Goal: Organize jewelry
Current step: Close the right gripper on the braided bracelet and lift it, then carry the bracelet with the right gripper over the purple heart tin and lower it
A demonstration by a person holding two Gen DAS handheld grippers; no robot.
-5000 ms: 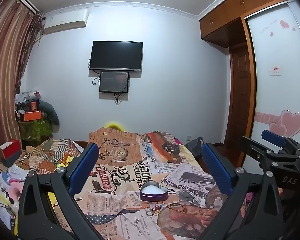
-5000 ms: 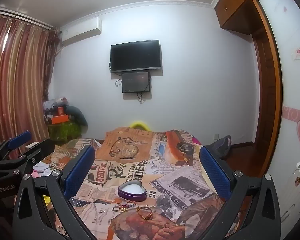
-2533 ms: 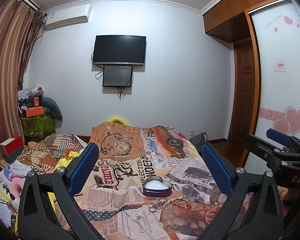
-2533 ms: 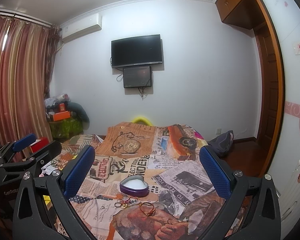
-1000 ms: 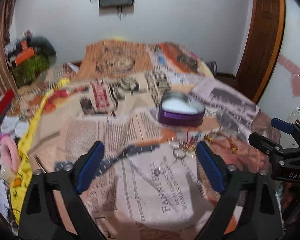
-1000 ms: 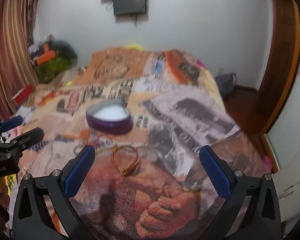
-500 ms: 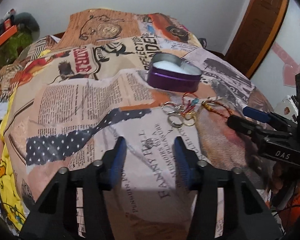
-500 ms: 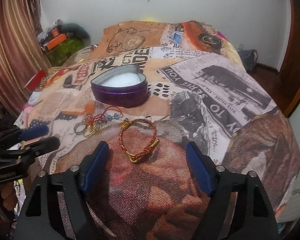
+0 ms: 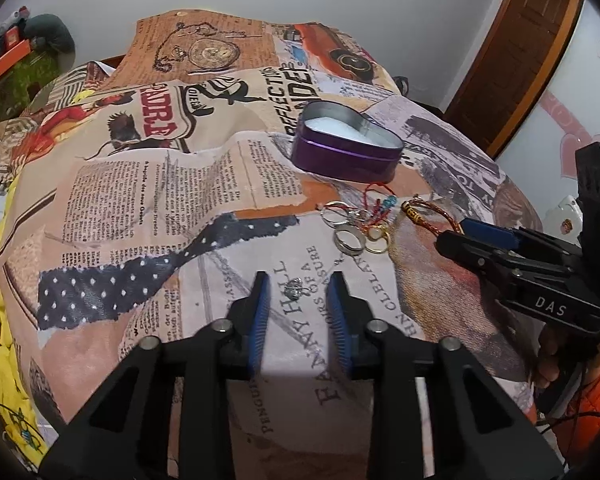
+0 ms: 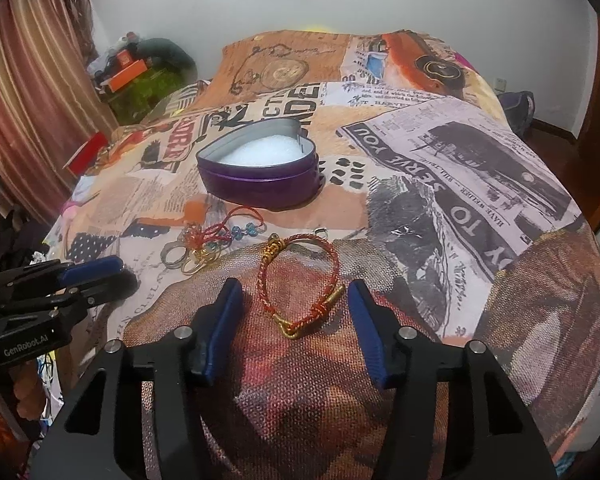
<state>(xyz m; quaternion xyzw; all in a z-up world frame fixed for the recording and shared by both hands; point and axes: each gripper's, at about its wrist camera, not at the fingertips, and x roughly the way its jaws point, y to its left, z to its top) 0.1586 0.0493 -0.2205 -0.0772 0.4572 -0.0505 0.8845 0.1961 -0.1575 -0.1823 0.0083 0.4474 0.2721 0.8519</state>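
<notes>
- While both grippers sit low over the newspaper-print bedspread (image 9: 148, 184), the left gripper (image 9: 299, 286) has its blue pads narrowed to a small gap, one on each side of a small silver charm (image 9: 293, 287) lying on the fabric; the pads do not visibly touch it.
- Right gripper (image 10: 292, 292): jaws apart, wider than the left's, straddling a red-and-gold braided bracelet (image 10: 300, 286) that lies flat between the pads; contact with either pad cannot be confirmed.
- Heart-shaped purple tin (image 10: 260, 168): lid off, white foam lining visible, upright on the bedspread beyond the jewelry, apart from both grippers.
- Between tin and grippers: a cluster of rings (image 9: 354, 236), silver and gold, touching or overlapping one another, with a red cord bracelet with blue beads (image 10: 236, 228) tangled beside them.
- Braided bracelet lies just right of the ring cluster in the left wrist view (image 9: 432, 216); the right gripper's tips reach its edge there.
- Left gripper shows at the left edge of the right wrist view (image 10: 92, 276), near the rings.
- Background: striped curtain (image 10: 24, 80) at left, wooden door (image 9: 516, 48) at right, white wall behind.
</notes>
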